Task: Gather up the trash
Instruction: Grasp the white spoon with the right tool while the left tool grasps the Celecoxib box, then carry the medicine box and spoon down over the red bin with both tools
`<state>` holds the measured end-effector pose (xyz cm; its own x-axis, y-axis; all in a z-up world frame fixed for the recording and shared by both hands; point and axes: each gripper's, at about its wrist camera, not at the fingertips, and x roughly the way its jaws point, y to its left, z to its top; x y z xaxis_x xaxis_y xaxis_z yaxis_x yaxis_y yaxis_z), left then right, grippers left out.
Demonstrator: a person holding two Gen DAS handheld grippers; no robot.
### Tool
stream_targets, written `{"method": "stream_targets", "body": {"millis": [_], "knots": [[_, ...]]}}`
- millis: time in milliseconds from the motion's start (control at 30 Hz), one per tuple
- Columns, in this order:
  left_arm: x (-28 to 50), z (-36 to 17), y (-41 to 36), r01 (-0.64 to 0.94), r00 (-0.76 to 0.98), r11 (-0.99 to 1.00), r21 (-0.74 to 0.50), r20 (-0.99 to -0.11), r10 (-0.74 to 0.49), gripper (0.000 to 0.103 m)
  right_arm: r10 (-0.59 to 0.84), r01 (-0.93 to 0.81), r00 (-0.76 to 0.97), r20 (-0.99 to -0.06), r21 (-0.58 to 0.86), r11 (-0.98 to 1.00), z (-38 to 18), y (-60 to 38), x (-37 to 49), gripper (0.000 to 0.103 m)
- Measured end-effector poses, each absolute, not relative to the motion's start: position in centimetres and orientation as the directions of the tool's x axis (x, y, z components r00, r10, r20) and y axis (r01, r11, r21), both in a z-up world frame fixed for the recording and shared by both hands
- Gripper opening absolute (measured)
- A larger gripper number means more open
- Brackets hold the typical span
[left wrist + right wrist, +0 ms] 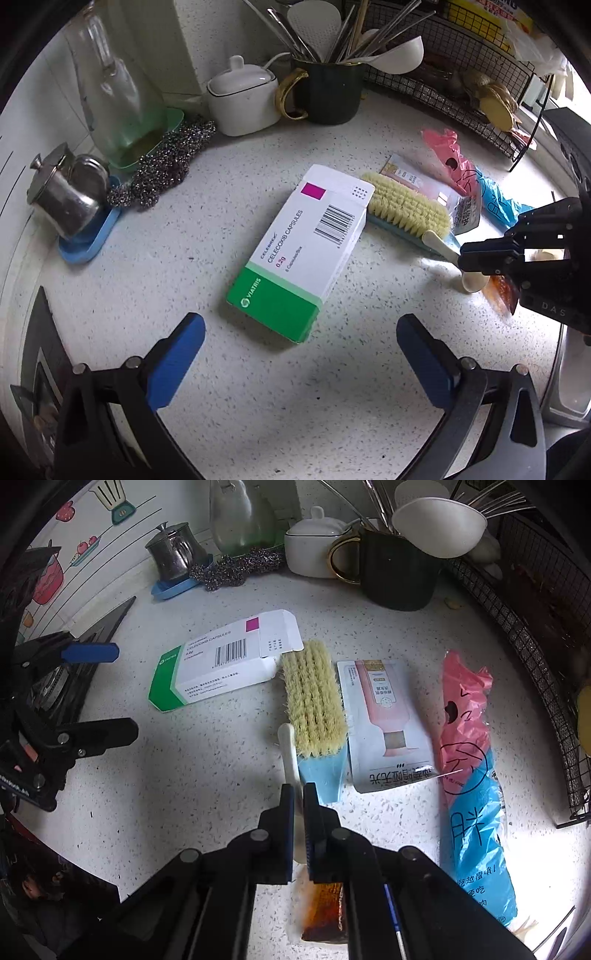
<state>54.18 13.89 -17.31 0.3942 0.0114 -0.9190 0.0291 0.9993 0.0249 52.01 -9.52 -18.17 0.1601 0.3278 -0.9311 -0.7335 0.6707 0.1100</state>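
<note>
White plastic spoon (287,747) clamped in right hand-held gripper (298,794).

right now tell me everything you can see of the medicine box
The medicine box is a flat white cardboard carton with a green end, a magenta square, a barcode and "Celecoxib Capsules" print. It lies on its broad face on the speckled counter, its white end flap open beside the bristles of the scrub brush. The open left gripper hovers at its green end without touching it.
</note>
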Motion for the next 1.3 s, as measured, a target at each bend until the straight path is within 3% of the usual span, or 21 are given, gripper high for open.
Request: {"method": "stream_targets", "body": {"millis": [267,367,433,567,867,1300], "knots": [[56.8,-20.2,14.4,0.089,0.354,0.995,0.04,-0.935,0.006,0.103,0.348,-0.73,0.149,-0.926,0.135,0.67,-18.3,-9.5,52.0,0.003],[57.3,-21.4,14.2,0.097,0.337,0.995,0.038,-0.942,0.003,0.098,0.35,-0.734,0.148,-0.925,0.135,0.666,-18.3,-9.5,52.0,0.003],[57.5,-22.0,13.8,0.113,0.329,0.993,0.038,-0.944,-0.002,0.09,0.351,-0.737,0.146,-0.925,0.135,0.662,-18.3,-9.5,52.0,0.003],[57.5,-22.2,13.5,0.11,0.341,0.994,-0.016,-0.939,-0.053,0.061,0.352,-0.738,0.145,-0.925,0.136,0.66,-18.3,-9.5,52.0,0.003],[55.6,-22.0,12.3,0.021,0.32,1.0,-0.019,-0.947,-0.025,0.06,0.359,-0.729,0.15,-0.921,0.143,0.67,-18.2,-9.5,51.5,0.003],[48.9,-16.3,10.0,-0.033,0.41,0.998,-0.047,-0.912,-0.03,0.06,0.388,-0.734,0.177,-0.904,0.141,0.664,-15.0,-9.5,48.0,0.003]]}}
